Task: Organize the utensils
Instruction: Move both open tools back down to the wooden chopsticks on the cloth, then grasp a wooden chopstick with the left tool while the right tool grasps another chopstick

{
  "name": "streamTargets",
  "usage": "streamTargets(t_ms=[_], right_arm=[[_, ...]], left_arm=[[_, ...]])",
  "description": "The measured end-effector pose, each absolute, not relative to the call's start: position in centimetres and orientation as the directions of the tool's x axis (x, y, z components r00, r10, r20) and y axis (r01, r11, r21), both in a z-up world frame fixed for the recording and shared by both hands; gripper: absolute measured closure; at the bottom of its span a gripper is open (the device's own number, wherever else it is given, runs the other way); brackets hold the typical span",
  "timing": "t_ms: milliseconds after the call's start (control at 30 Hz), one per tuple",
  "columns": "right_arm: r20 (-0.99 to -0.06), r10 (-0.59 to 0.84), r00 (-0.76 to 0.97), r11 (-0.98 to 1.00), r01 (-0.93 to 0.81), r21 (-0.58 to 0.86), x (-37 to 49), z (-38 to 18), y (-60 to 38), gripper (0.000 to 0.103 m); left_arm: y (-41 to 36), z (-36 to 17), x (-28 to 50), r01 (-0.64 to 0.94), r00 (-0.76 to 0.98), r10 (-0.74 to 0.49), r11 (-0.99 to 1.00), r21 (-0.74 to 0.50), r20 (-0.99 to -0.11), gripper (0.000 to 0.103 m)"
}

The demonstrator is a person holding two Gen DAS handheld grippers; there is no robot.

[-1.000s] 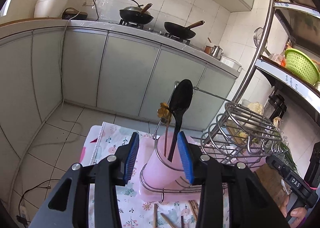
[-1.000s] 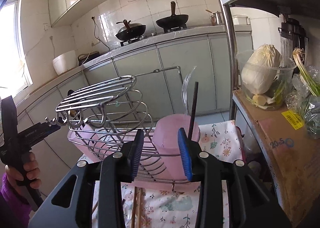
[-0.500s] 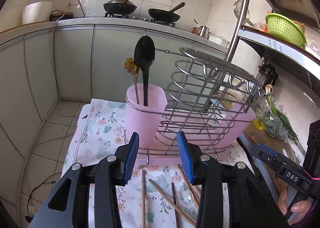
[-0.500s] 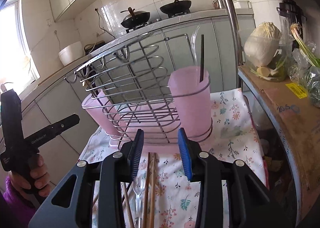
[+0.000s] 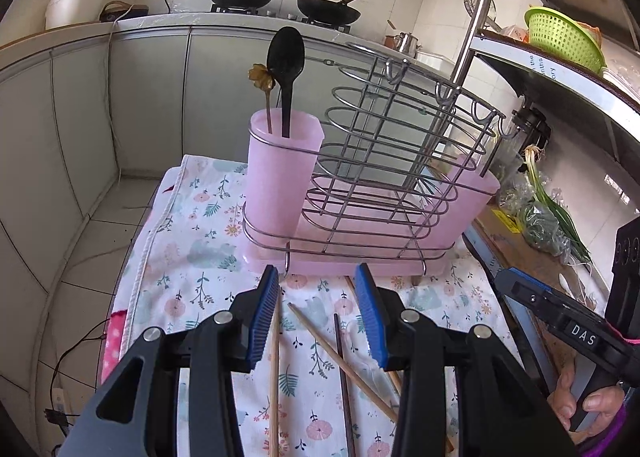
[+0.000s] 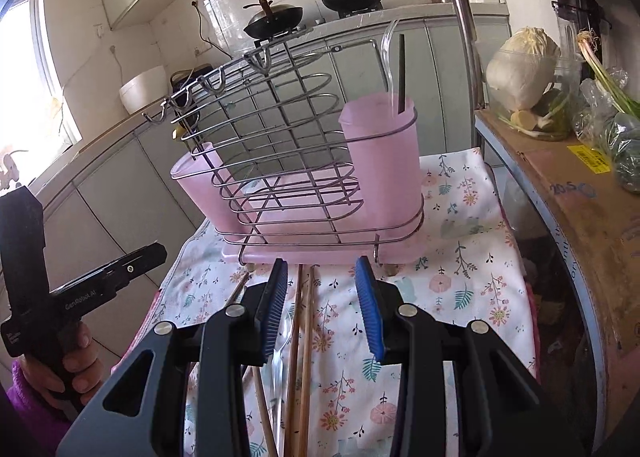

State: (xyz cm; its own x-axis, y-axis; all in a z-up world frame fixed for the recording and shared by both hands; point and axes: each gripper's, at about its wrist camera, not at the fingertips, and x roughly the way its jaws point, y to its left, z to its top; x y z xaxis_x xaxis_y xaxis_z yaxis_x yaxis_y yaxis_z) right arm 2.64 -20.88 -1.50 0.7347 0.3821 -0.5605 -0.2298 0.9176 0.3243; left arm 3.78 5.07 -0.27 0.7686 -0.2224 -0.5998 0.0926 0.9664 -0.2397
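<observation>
On the cloth: chopsticks (image 5: 273, 369) lie loose before the rack (image 5: 372, 193), awaiting sorting.
Left gripper (image 5: 318, 317): jaws apart, empty, poised above them.
Right gripper (image 6: 322, 311): likewise released, holding nothing.

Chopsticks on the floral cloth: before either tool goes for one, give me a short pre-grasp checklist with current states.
1. Left tool open and empty: ok.
2. Right tool open and empty: ok.
3. Chopsticks lie loose on the floral cloth, reachable: ok.
4. Single chopstick isolated: not ok; several overlap, with a clear spoon among them.
5. Pink cup upright in the wire rack, with room: ok; holds only a black spoon and one thin utensil.
6. Rack steadiness: cannot tell.
</observation>
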Motion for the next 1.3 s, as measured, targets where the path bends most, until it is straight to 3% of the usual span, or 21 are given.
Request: streamTargets(t_ms=[333,633,1000,1300], right_arm=[[-0.583,0.395,0.710,0.908,-0.207,0.364,2.3,-2.6,-21.9,0.067],[-0.616,0.414,0.671,0.901,-0.203,0.385,2.5,-4.1,-21.8,0.067],[-0.643,0.425,0.637,0.898,-0.207,0.388,3.0,-5.0,-21.2,0.067],[-0.667,0.432,0.608,0.895,-0.199,0.398,3.5,-6.2,-21.1,0.067]], left_arm=[[6.5,-0.7,3.0,0.073,0.751,-0.208,0.969,-0.234,-0.626,0.064],[6.6,-4.0,4.8,0.045,0.646,-0.211,0.970,-0.240,-0.733,0.066],[4.9,-7.5,7.3,0.033,0.568,-0.135,0.989,-0.141,-0.812,0.066],[4.5,-9.2,9.1,0.027,0.517,-0.104,0.994,-0.105,-0.849,0.072]])
